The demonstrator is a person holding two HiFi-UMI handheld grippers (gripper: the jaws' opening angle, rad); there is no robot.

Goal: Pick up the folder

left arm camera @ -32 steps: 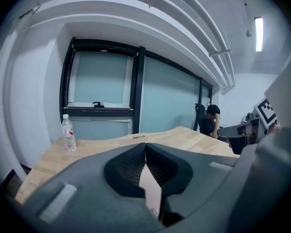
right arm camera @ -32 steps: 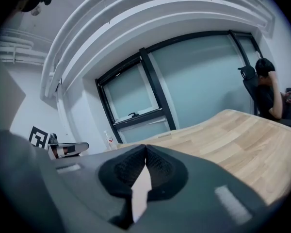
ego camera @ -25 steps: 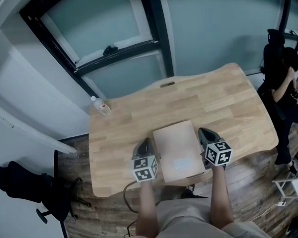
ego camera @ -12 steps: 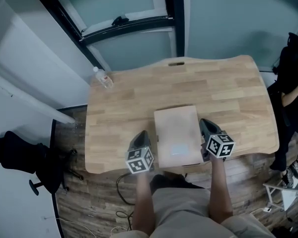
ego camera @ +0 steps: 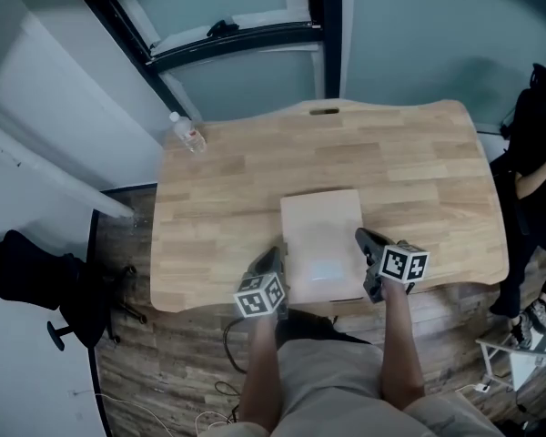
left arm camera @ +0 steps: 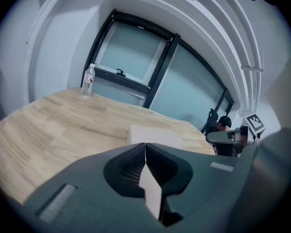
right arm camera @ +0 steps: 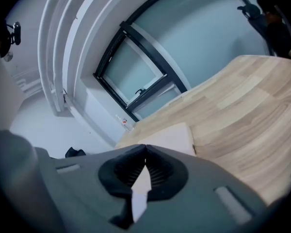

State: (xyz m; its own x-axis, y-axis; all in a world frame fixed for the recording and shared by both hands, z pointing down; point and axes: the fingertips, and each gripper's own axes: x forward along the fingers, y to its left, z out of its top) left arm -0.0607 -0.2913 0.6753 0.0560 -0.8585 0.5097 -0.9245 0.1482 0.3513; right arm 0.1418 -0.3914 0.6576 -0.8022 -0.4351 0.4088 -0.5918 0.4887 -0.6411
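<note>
Fingers closed and empty, our left gripper (ego camera: 274,257) and right gripper (ego camera: 363,238) flank the folder (ego camera: 321,242) at nine and three o'clock, apparently not touching it.

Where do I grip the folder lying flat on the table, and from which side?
Take the folder by its long side edges near the front corners, left gripper from its left, right gripper from its right, coming in low. It lies flat and thin on the table, so only an edge offers a pinch. Both shut grippers need opening first.
</note>
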